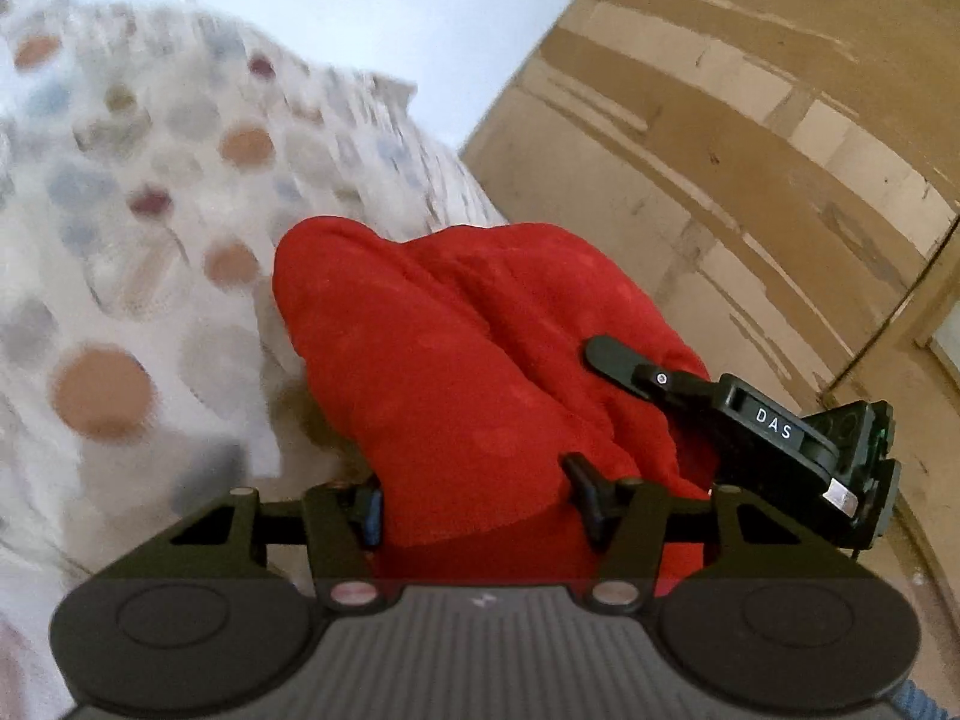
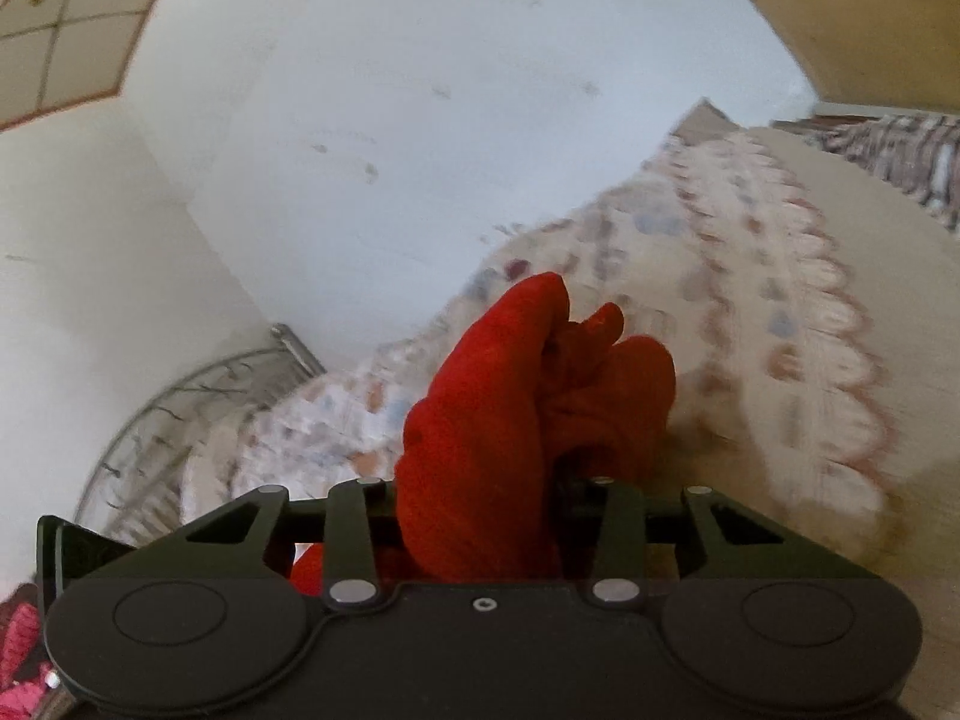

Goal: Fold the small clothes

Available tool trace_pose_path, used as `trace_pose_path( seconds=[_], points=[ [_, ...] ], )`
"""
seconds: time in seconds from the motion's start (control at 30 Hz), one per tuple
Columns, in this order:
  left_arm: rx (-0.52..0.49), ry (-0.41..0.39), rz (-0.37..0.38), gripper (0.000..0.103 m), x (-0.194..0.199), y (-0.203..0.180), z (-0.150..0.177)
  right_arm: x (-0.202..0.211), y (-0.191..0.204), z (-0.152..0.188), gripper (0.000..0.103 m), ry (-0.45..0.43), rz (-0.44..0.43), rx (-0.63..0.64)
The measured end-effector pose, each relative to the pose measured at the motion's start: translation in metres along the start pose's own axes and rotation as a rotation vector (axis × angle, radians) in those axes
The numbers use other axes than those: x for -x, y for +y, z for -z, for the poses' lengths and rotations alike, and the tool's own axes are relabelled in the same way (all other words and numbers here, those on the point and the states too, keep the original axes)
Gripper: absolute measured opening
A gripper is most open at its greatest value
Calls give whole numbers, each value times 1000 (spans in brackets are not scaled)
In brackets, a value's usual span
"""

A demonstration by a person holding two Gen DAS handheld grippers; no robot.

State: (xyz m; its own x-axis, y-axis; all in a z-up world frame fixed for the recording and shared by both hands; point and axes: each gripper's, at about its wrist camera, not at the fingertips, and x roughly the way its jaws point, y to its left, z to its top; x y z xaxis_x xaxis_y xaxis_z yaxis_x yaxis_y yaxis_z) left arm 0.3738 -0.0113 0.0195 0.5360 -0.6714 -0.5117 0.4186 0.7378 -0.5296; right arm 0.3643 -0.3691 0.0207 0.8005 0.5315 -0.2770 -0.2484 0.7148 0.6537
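A small red garment (image 1: 456, 360) is bunched up and lifted above the bed. My left gripper (image 1: 480, 504) is shut on its near edge, and the cloth hides most of the fingers. In the left wrist view my right gripper (image 1: 750, 420) shows at the right, gripping the same garment. In the right wrist view my right gripper (image 2: 480, 516) is shut on the red garment (image 2: 510, 408), which bulges up between the jaws and hides the fingertips.
A white bedsheet with coloured dots (image 1: 138, 228) covers the bed below, also seen in the right wrist view (image 2: 750, 330). A wooden wardrobe (image 1: 720, 150) stands at the right. A white wall (image 2: 360, 150) and a metal headboard (image 2: 180, 408) lie behind. Pink cloth (image 2: 18, 648) lies at the lower left.
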Motion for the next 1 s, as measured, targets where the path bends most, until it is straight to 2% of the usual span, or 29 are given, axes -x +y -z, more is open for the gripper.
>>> trace_pose_path(
  seconds=[0.2, 0.3, 0.4, 0.47, 0.5, 0.63, 0.93, 1.0],
  points=[
    [-60, -64, -149, 60, 52, 28, -27, -68, 37, 0, 42, -5, -110, 3],
    [-29, -66, -224, 60, 65, 56, -23, -111, 47, 11, 42, 40, -136, -10],
    [9, -27, -290, 60, 60, 86, -5, -145, 49, 30, 42, 112, -117, -2],
    [37, -4, -313, 62, 51, 105, 10, -164, 47, 47, 43, 167, -65, 23],
    [38, -22, -317, 65, 49, 111, 18, -169, 45, 54, 44, 184, -38, 39],
    [42, -68, -302, 69, 49, 116, 27, -164, 30, 67, 50, 175, -9, 76],
    [6, -96, -401, 77, 51, 96, 24, -152, 32, 63, 63, 182, 31, 114],
    [8, -108, -428, 83, 55, 89, 24, -145, 36, 62, 65, 170, 42, 133]
  ],
)
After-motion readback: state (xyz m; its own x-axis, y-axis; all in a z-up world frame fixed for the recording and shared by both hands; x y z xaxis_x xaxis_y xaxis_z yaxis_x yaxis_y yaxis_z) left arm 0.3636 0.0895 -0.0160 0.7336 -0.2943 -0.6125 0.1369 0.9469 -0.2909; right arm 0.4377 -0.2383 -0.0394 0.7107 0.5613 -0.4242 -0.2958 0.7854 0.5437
